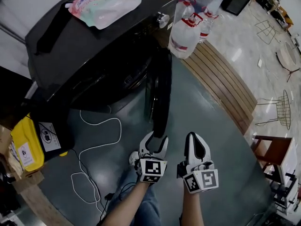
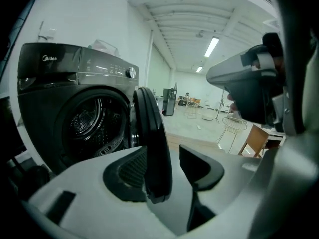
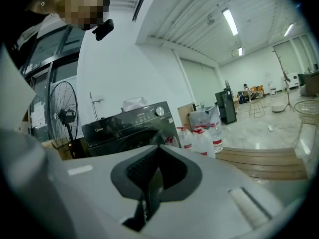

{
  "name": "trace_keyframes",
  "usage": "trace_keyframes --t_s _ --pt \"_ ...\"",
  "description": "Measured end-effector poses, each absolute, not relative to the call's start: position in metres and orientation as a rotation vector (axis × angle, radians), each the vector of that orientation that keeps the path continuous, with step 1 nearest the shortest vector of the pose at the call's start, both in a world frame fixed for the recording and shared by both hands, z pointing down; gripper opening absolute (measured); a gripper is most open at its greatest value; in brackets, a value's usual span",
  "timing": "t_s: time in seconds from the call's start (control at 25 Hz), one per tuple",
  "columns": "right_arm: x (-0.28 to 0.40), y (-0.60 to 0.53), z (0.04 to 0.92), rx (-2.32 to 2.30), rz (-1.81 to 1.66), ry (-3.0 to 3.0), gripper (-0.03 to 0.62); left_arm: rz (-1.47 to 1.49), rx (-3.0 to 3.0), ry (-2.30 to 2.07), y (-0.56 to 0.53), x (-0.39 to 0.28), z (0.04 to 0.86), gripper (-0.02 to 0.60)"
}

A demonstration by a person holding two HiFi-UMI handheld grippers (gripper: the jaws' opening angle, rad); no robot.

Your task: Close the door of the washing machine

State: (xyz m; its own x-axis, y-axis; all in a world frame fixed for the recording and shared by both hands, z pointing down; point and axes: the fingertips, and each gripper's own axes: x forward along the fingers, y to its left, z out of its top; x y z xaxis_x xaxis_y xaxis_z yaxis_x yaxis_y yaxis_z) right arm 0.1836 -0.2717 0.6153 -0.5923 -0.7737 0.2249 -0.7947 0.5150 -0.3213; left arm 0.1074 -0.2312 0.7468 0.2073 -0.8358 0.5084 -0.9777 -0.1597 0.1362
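Observation:
A black front-loading washing machine point(image 1: 94, 55) stands at the upper left, its drum point(image 2: 87, 121) showing in the left gripper view. Its round door point(image 1: 160, 93) hangs open, edge-on toward me. My left gripper point(image 1: 156, 136) straddles the door's lower edge point(image 2: 152, 153): the edge lies against the left pad point(image 2: 124, 171), and a gap remains before the right pad point(image 2: 202, 168). My right gripper point(image 1: 194, 136) hovers just right of the door with its pads pressed together and nothing between them. In the right gripper view the shut right gripper point(image 3: 152, 173) points at the washing machine point(image 3: 129, 126).
A pink detergent bag point(image 1: 106, 4) lies on top of the machine. Large water bottles point(image 1: 186, 32) stand to its right beside a wooden strip point(image 1: 221, 84). A white cable point(image 1: 94, 149) loops on the floor, with a yellow container point(image 1: 26, 145) at the left. A wooden stool point(image 1: 273, 149) stands at the right.

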Motion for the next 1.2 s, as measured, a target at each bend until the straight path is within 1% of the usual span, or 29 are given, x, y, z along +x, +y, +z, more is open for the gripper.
trace_keyframes --t_s 0.12,0.56,0.92,1.2 --pt "0.186 -0.274 0.62 1.402 0.613 -2.673 0.011 0.439 2.029 -1.675 -0.239 0.113 0.761 0.182" --pt "0.181 -0.285 0.624 1.412 0.624 -2.667 0.011 0.506 2.014 -1.655 -0.261 0.115 0.775 0.126" --pt "0.171 -0.282 0.629 1.373 0.626 -2.655 0.011 0.5 2.02 -1.649 -0.259 0.108 0.774 0.123" --pt "0.152 -0.28 0.629 1.316 0.628 -2.676 0.011 0.499 1.972 -1.685 -0.25 0.073 0.775 0.102"
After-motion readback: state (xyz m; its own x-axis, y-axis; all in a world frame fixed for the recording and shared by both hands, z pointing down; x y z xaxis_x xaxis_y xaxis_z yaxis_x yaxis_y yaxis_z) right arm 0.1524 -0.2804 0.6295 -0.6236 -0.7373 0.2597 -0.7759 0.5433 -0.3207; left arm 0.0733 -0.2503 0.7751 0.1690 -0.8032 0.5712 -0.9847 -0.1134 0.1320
